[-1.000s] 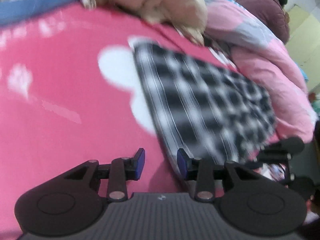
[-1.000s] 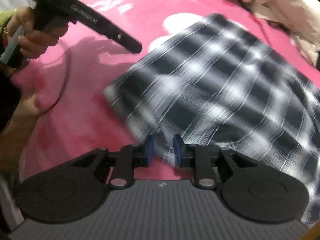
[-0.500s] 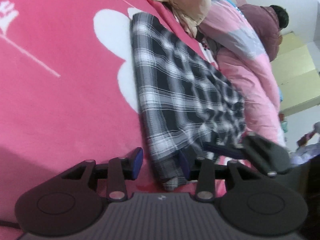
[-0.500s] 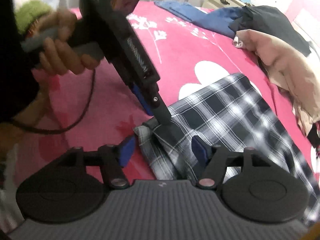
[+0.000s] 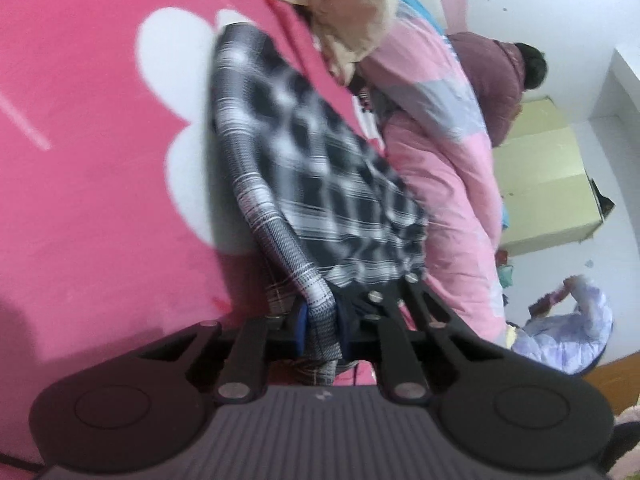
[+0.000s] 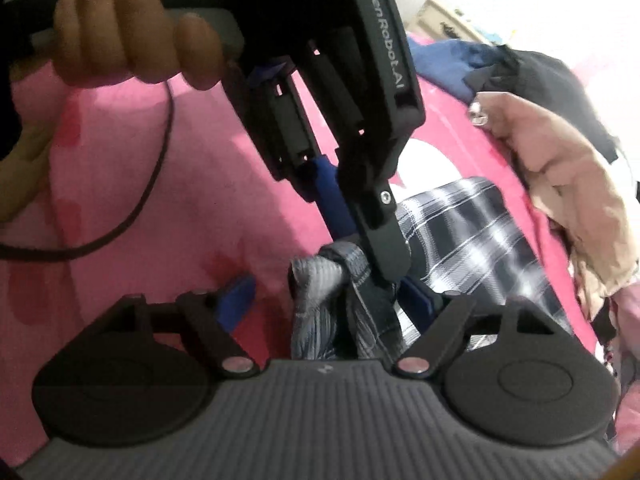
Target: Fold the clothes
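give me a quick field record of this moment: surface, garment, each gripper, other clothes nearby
surface: pink blanket with a white flower print
garment: black and white plaid garment, lying on the blanket, near corner bunched up
left gripper: jaws closing on the bunched corner, cloth between the pads
right gripper: jaws opening, wide apart, the bunched corner between them but not pressed
other clothes: beige garment and dark blue garment further back on the blanket
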### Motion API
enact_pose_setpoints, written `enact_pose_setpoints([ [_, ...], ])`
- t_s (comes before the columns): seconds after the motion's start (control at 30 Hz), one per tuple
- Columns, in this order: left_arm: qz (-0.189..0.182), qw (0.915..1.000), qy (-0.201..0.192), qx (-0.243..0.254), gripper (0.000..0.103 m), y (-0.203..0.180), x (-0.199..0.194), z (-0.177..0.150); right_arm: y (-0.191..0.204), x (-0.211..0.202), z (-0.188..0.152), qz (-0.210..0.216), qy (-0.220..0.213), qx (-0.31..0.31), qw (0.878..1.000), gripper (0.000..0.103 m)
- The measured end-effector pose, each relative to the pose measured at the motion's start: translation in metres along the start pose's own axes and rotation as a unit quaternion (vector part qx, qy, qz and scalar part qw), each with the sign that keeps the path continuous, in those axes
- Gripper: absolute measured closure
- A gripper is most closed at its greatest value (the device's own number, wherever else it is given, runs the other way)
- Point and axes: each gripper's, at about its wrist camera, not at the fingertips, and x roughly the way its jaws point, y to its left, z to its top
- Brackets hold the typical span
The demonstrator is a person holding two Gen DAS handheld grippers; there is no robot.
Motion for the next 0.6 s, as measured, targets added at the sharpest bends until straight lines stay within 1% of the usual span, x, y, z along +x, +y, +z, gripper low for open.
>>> enact_pose_setpoints([
  [0.03, -0.001, 1.0000, 0.000, 0.005, 0.087, -0.002, 0.000, 0.000, -0.004, 0.001, 0.000, -0.002, 0.000, 0.011, 1.000, 0.041],
  [0.07, 0.003, 1.0000, 0.000, 0.009, 0.084, -0.005, 0.001, 0.002, -0.008, 0.002, 0.000, -0.004, 0.000, 0.024, 1.000, 0.048],
  [0.1, 0.006, 0.9999, 0.000, 0.012, 0.081, -0.006, 0.001, 0.005, -0.015, 0.002, 0.000, -0.003, 0.000, 0.045, 0.999, 0.064],
  [0.13, 0.006, 0.9999, -0.005, 0.012, 0.071, -0.007, 0.001, 0.008, -0.025, 0.001, -0.002, 0.004, -0.001, 0.077, 0.997, 0.083],
  [0.17, 0.011, 0.9998, -0.016, 0.010, 0.062, -0.006, -0.002, 0.012, -0.037, 0.000, -0.004, 0.013, -0.001, 0.111, 0.994, 0.089],
  [0.2, 0.025, 0.9993, -0.029, 0.005, 0.058, -0.005, -0.005, 0.016, -0.048, -0.001, -0.006, 0.021, -0.002, 0.145, 0.989, 0.092],
  [0.23, 0.039, 0.9984, -0.040, 0.000, 0.054, -0.002, -0.008, 0.022, -0.057, -0.003, -0.007, 0.024, -0.004, 0.167, 0.986, 0.092],
  [0.33, 0.071, 0.9958, -0.056, -0.009, 0.054, 0.006, -0.009, 0.050, -0.072, -0.011, -0.010, 0.024, -0.015, 0.206, 0.978, 0.093],
  [0.4, 0.096, 0.9933, -0.062, -0.018, 0.053, 0.011, -0.001, 0.076, -0.072, -0.015, -0.010, 0.023, -0.021, 0.207, 0.978, 0.093],
  [0.53, 0.117, 0.9905, -0.070, -0.021, 0.054, 0.018, 0.022, 0.122, -0.064, -0.023, -0.009, 0.025, -0.029, 0.196, 0.980, 0.093],
  [0.6, 0.118, 0.9898, -0.074, -0.029, 0.061, 0.020, 0.033, 0.136, -0.060, -0.024, -0.007, 0.021, -0.033, 0.187, 0.982, 0.093],
])
